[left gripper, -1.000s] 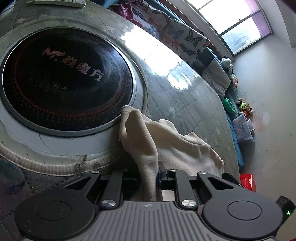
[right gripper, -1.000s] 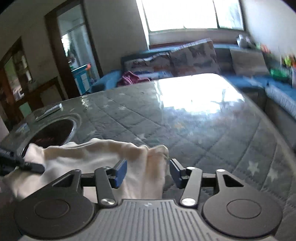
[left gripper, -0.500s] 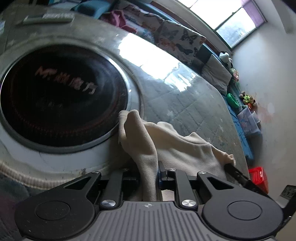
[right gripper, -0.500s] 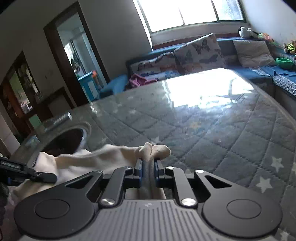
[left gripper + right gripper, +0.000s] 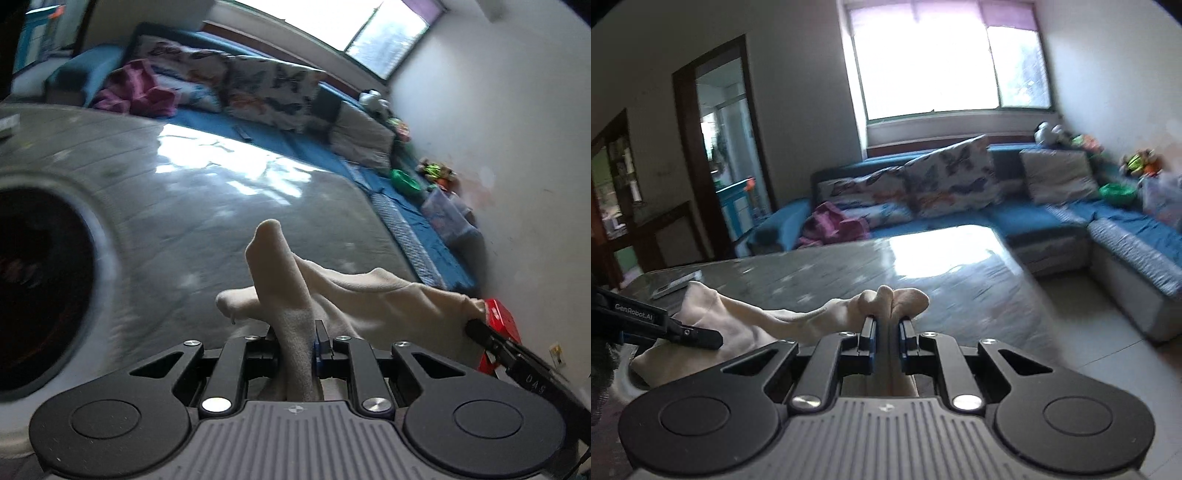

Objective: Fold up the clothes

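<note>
Both claws are gripping a cream garment (image 5: 369, 295) and holding it stretched above the grey quilted bench (image 5: 207, 206). In the left wrist view, the left claw (image 5: 295, 339) is pinching a bunched fold of the cloth between its closed fingers, a peak of fabric standing up just past the fingertips. From there the garment is running off to the right, where the right claw (image 5: 476, 326) is clamping its far corner beside a red crate (image 5: 500, 317) low against the wall.

In the right wrist view, the right claw (image 5: 886, 325) is squeezing another gathered edge of the garment (image 5: 768, 321), with rounded lumps of cloth bulging just beyond its tips. The cloth is sagging leftward to the left claw (image 5: 701, 338), whose dark fingers are closing on it near the bench's left edge.

A large dark round inset (image 5: 40, 295) with a pale rim is sitting in the bench's left side, just beside the left claw. A flat grey remote-like object (image 5: 677, 283) is lying near the bench's far left corner. Window light is glaring off the bench's far end.

Beyond the bench, a blue corner sofa (image 5: 1027, 218) is carrying butterfly-print cushions (image 5: 938, 184), a pink-purple bundle of cloth (image 5: 833, 225), a grey cushion (image 5: 1058, 177), a green bowl (image 5: 1115, 190) and soft toys (image 5: 1141, 160). A bright window (image 5: 945, 62) is filling the far wall, with a doorway (image 5: 727, 155) at left.
</note>
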